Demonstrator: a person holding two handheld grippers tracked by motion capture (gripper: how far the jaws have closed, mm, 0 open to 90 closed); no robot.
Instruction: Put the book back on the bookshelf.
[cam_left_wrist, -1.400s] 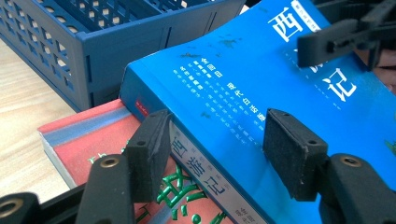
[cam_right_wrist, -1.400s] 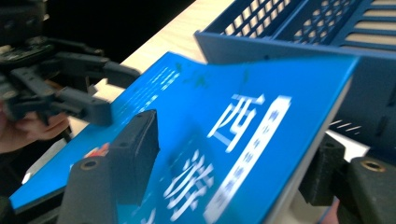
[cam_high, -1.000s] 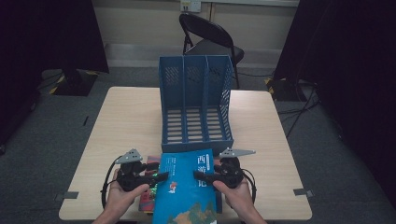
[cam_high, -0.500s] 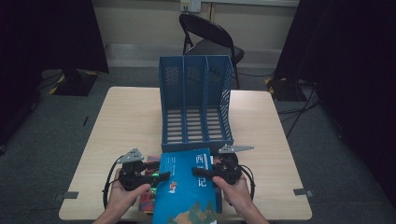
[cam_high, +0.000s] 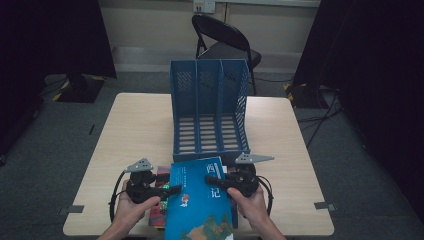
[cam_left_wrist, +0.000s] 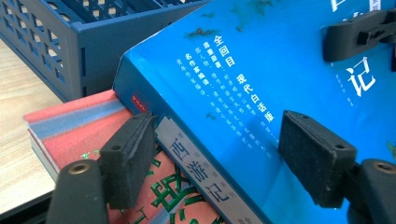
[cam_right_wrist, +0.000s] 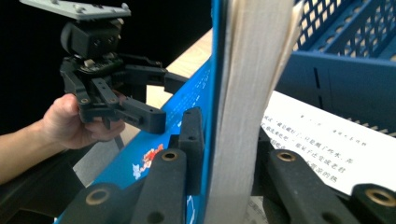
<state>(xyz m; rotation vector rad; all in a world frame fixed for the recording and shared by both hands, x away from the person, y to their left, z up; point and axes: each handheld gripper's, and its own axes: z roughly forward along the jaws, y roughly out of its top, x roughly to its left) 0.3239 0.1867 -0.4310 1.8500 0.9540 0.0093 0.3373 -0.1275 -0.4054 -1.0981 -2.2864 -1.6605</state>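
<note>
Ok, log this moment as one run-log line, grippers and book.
right gripper: just closing, shut on blue book edge | left gripper: just opening, jaws astride book spine | red book: underneath | file rack: behind

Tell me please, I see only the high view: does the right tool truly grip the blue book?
Observer: Yes. In the right gripper view the right tool, whose jaws have just been closing, clamps the blue book across its page edge.
Operator: And the other one?
Observer: The left tool has just been opening its jaws; they stand wide around the book's spine.
Operator: What lies underneath?
Observer: A red book, flat on the table.
</note>
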